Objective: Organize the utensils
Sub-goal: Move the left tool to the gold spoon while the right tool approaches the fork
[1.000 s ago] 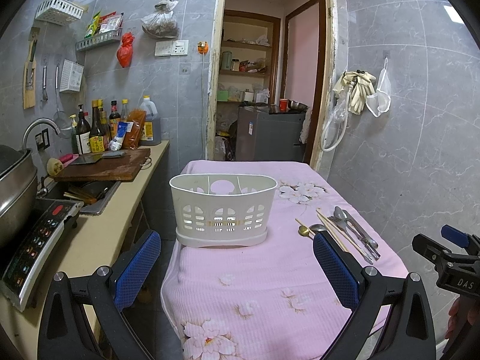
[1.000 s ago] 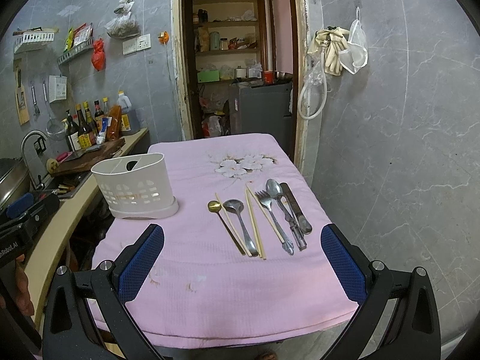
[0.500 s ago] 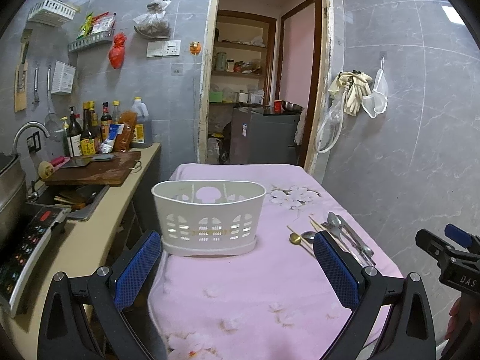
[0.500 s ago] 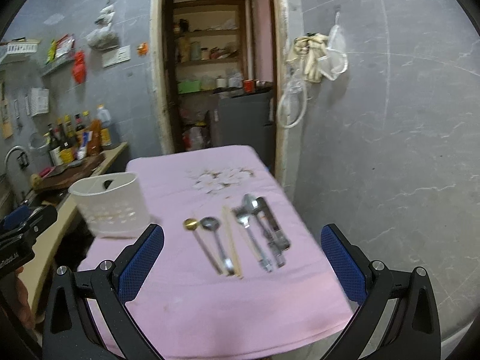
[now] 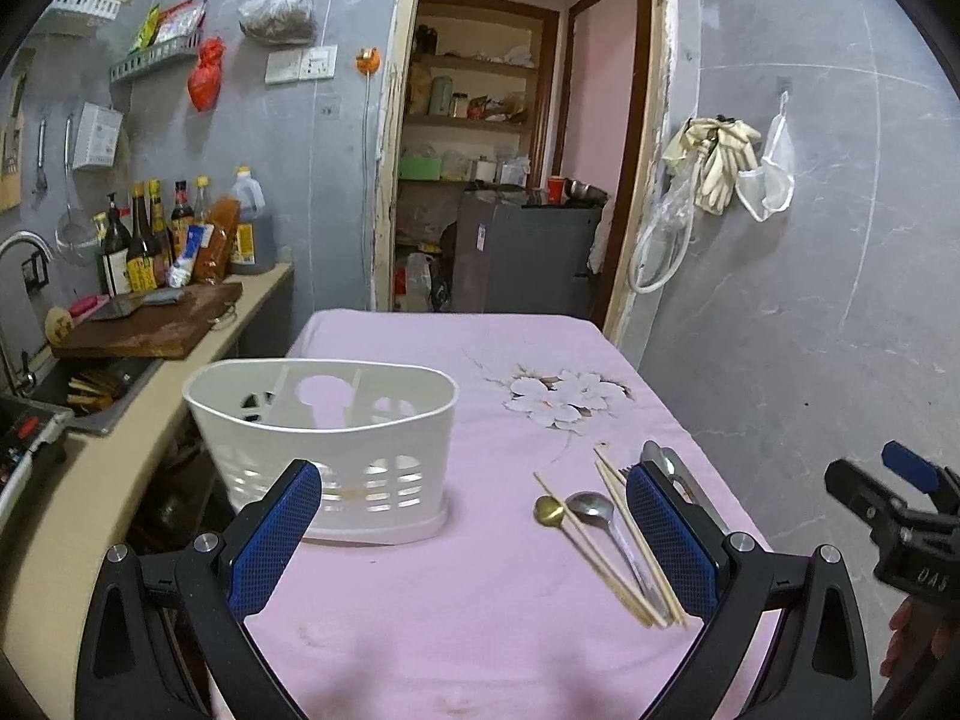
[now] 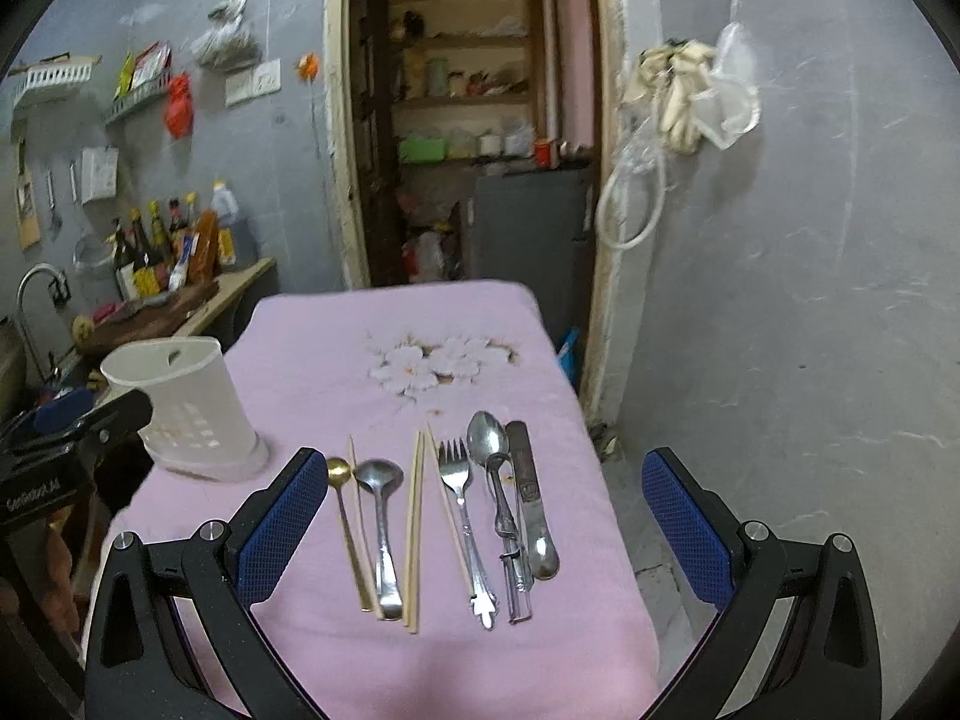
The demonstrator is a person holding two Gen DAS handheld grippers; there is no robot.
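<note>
A white slotted utensil caddy (image 5: 324, 444) stands on the pink tablecloth (image 5: 480, 612), also in the right wrist view (image 6: 186, 408). Utensils lie in a row on the cloth: a gold spoon (image 6: 343, 510), a steel spoon (image 6: 381, 516), chopsticks (image 6: 414, 528), a fork (image 6: 465, 522), a second spoon (image 6: 492, 468) and a knife (image 6: 531, 510). My right gripper (image 6: 483, 516) is open and empty, hovering over the row. My left gripper (image 5: 474, 534) is open and empty, in front of the caddy, with the spoons (image 5: 591, 510) beside its right finger.
A kitchen counter (image 5: 132, 420) with a cutting board (image 5: 150, 324), bottles (image 5: 156, 240) and a sink runs along the left of the table. A grey wall (image 6: 810, 300) is close on the right. A doorway (image 5: 516, 180) lies behind the table.
Both grippers have moved forward and lower toward the table. The right one has swung to centre over the utensil row; the caddy and utensils look closer. Nothing was grasped.
</note>
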